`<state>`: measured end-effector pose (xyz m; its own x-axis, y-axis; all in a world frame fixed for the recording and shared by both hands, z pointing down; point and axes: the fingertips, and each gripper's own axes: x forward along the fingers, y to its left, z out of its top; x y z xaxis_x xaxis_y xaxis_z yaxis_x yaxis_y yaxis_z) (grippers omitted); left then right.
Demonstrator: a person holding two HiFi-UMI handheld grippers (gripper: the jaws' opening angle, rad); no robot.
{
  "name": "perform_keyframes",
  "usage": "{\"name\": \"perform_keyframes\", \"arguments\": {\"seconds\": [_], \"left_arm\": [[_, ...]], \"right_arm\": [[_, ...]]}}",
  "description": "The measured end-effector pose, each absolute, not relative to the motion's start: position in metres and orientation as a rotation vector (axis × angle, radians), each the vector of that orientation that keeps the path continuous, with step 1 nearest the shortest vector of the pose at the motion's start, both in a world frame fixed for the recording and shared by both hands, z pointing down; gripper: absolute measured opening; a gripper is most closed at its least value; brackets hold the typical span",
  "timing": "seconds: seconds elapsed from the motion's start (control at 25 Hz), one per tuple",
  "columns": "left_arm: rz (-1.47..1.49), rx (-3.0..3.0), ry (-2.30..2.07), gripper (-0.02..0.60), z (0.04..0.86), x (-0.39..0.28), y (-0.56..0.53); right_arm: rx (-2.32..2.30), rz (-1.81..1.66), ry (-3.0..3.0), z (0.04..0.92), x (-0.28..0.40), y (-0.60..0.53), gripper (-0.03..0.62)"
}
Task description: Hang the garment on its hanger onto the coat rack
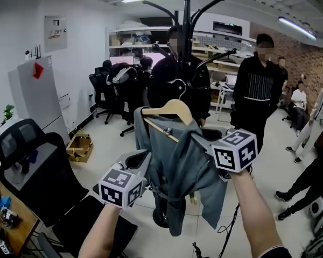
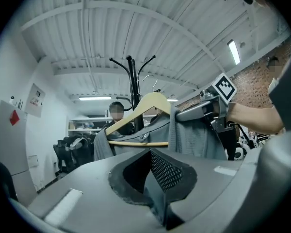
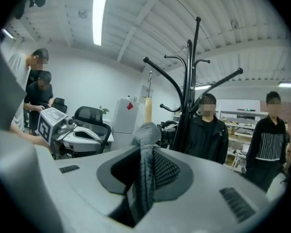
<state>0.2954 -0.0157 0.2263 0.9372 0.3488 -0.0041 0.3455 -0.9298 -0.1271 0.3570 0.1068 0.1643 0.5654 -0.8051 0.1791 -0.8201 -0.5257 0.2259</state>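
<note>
A grey garment [image 1: 177, 165] hangs on a wooden hanger [image 1: 169, 112], held up in front of the black coat rack [image 1: 187, 15]. The hanger's metal hook [image 1: 178, 85] sits just before the rack's pole, below its upper arms. My left gripper [image 1: 147, 163] is shut on the garment's left edge, with a fold of cloth [image 2: 157, 193] pinched in its jaws. At the hanger's right shoulder my right gripper [image 1: 196, 138] is shut on a bunch of grey fabric [image 3: 146, 164]. The left gripper view shows the hanger [image 2: 145, 106] with the rack [image 2: 132, 81] behind it.
Two people [image 1: 264, 85] in black stand close behind the rack, and more stand or sit at the right. A black office chair [image 1: 32, 165] is at my left, with a cardboard box [image 1: 79, 147] and a white cabinet [image 1: 37, 95] beyond. Cables [image 1: 226, 230] lie on the floor.
</note>
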Motion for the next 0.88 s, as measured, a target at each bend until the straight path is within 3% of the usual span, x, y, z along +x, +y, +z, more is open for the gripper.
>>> {"name": "perform_keyframes", "arguments": {"seconds": [0.48,0.88], "left_arm": [[0.050,-2.997,-0.709,0.002,0.228,0.318,-0.059],[0.017,-3.033,-0.721,0.002,0.248,0.330,-0.070]], "right_arm": [[2.682,0.274,-1.198,0.162,0.455,0.062,0.084],[2.695,0.414,-1.146,0.193,0.492,0.058,0.084]]}}
